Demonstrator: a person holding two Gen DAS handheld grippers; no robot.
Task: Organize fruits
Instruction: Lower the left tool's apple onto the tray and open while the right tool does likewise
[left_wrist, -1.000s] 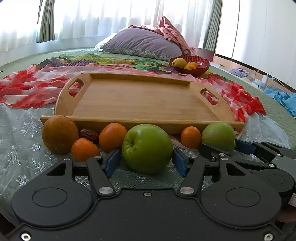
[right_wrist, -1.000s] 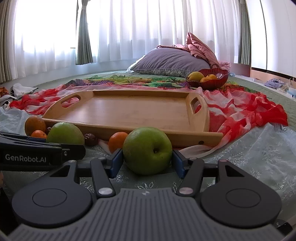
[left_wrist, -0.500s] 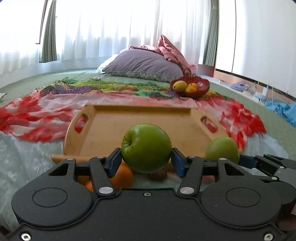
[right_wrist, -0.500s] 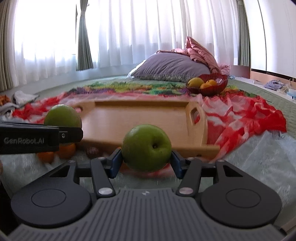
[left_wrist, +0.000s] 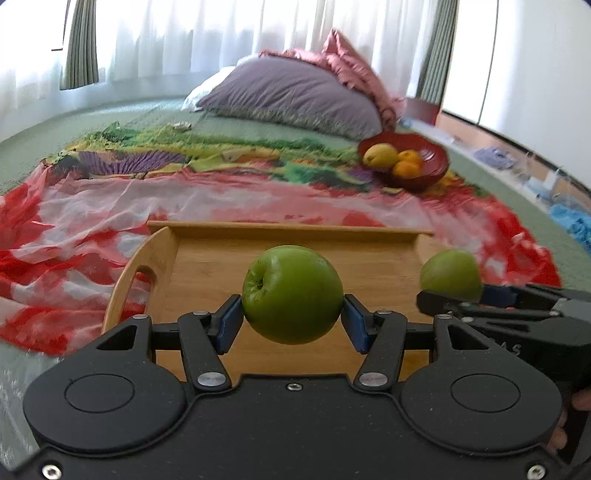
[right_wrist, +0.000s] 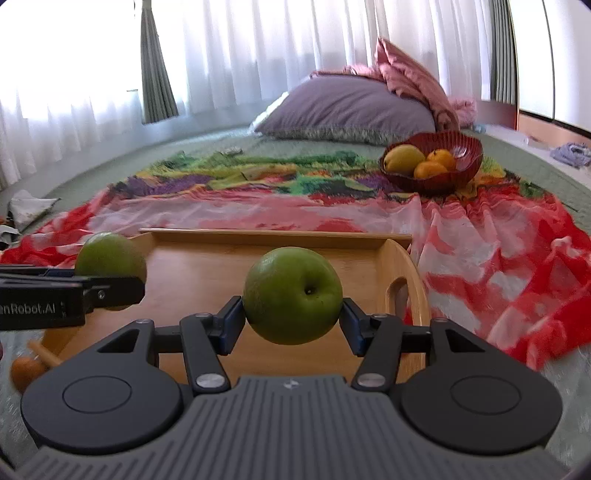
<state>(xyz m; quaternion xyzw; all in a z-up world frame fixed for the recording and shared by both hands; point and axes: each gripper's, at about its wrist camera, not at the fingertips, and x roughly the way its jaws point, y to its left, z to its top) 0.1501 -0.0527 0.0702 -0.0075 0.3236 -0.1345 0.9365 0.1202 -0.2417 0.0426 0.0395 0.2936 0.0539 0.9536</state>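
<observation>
My left gripper (left_wrist: 292, 317) is shut on a green apple (left_wrist: 292, 293) and holds it in the air above the wooden tray (left_wrist: 207, 280). My right gripper (right_wrist: 291, 317) is shut on a second green apple (right_wrist: 292, 293), also above the tray (right_wrist: 207, 266), near its right handle. Each apple shows in the other view: the right one in the left wrist view (left_wrist: 450, 275), the left one in the right wrist view (right_wrist: 110, 260). The two grippers hang side by side. The tray floor that I see is bare.
A red bowl (right_wrist: 463, 162) with a yellow fruit and oranges sits beyond the tray on a colourful cloth (right_wrist: 258, 177). A purple pillow (right_wrist: 347, 110) lies behind. An orange (right_wrist: 23, 371) lies on the bed at the tray's near left corner.
Both grippers have lifted their apples off the bed and carried them forward over the tray. The oranges on the bed have dropped out of the left view.
</observation>
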